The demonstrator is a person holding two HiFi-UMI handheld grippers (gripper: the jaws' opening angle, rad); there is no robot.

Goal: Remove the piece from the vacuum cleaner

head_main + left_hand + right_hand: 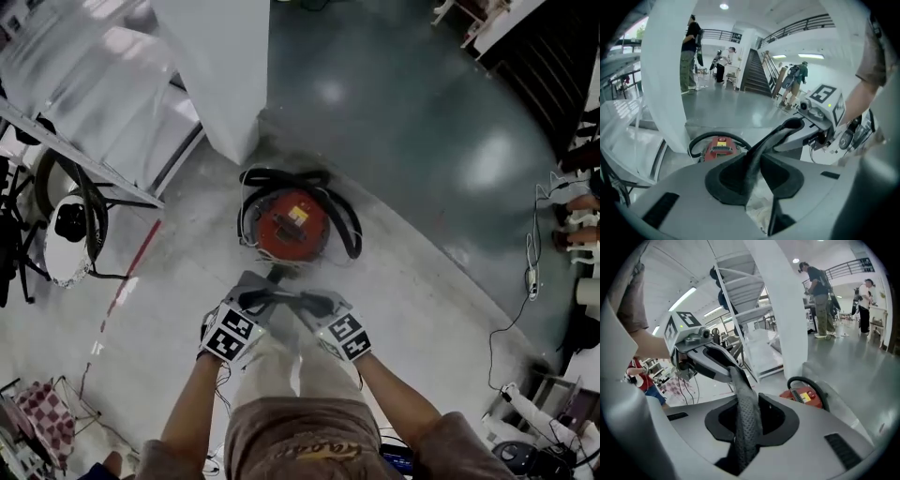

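Your left gripper (251, 298) and right gripper (321, 303) clamp the dark piece (286, 298), seemingly free above the centre-frame vacuum cleaner (292, 225).

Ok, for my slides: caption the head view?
Left gripper and right gripper hold a dark mesh strip between them, red vacuum cleaner on the floor beyond.

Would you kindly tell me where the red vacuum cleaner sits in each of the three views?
Head view: the red vacuum cleaner is at the centre, on the floor, ringed by its black hose.
Left gripper view: the vacuum cleaner is left of centre, beyond the jaws.
Right gripper view: it is right of centre, low.
Shared landmark: the white pillar just behind it.
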